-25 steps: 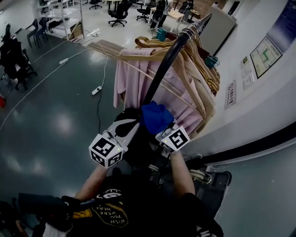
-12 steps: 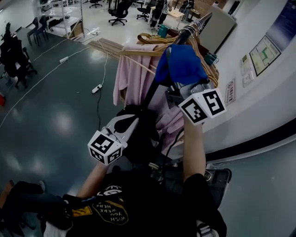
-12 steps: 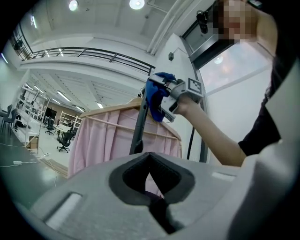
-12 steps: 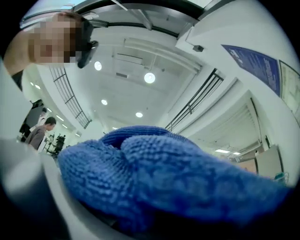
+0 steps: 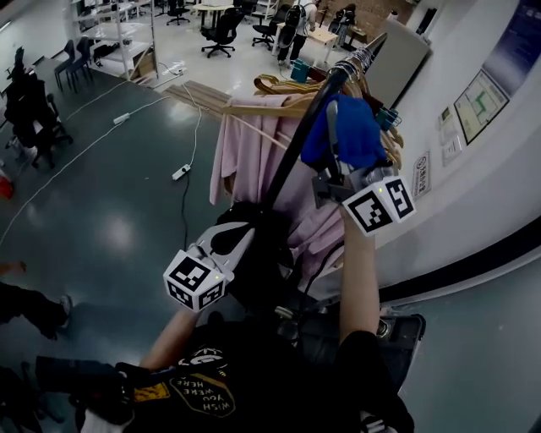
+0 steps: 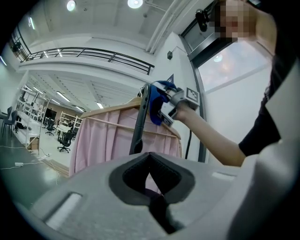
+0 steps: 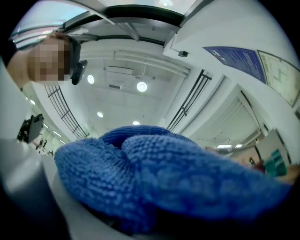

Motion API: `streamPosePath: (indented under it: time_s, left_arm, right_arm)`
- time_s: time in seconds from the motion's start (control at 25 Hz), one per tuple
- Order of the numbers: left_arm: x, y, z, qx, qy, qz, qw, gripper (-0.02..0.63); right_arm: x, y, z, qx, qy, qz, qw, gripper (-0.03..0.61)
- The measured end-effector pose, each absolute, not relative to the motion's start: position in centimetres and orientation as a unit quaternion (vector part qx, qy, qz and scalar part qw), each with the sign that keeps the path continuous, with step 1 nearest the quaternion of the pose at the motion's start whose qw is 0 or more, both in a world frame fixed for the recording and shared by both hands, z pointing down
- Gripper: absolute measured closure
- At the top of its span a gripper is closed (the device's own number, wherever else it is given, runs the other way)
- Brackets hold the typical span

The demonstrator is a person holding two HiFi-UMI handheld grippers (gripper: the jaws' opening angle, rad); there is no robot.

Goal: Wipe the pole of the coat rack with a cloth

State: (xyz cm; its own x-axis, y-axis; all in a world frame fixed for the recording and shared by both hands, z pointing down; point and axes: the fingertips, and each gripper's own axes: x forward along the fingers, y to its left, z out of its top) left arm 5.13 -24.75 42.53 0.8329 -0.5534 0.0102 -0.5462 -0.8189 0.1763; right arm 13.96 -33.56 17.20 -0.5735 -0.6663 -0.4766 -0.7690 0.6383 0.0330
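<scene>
The coat rack's black pole [image 5: 296, 144] slants up from the middle of the head view to the hanger hooks at the top. My right gripper [image 5: 338, 165] is shut on a bunched blue cloth [image 5: 351, 127], which it presses against the upper part of the pole. The cloth [image 7: 164, 173] fills the right gripper view and hides the jaws. My left gripper [image 5: 241, 232] sits lower down, shut around the dark lower pole. In the left gripper view the pole [image 6: 140, 117] rises from the closed jaws to the cloth [image 6: 157, 101].
Pink garments [image 5: 245, 152] and several wooden hangers [image 5: 372, 127] hang on the rack behind the pole. A white wall [image 5: 473, 194] stands close on the right. A power strip with its cable [image 5: 179, 172] lies on the grey floor at left. Office chairs [image 5: 224, 25] stand far back.
My right gripper has carried the blue cloth up the pole from its lower part to near the top. My left gripper has stayed in place.
</scene>
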Motion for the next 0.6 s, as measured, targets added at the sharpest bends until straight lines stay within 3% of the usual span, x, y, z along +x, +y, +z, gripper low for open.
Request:
streamPosePath:
  time_s: [0.28,0.4,0.6]
  left_arm:
    - [6.0,-24.5,43.3,0.957,-0.276,-0.006,0.088,0.614]
    - [6.1,-24.4,44.0,0.957,-0.276,0.0,0.089,0.614]
    - [6.0,-24.6,46.7,0.951,-0.291,0.021,0.099,0.614]
  right_arm:
    - [11.8,-32.3,40.3,-0.437,0.898,0.051,0.021,0.571]
    - [12.5,-30.5,45.6,-0.446,0.894,-0.005,0.029,0.571]
    - [13.3,-26.0,46.2,-0.473,0.875,-0.063,0.086,0.571]
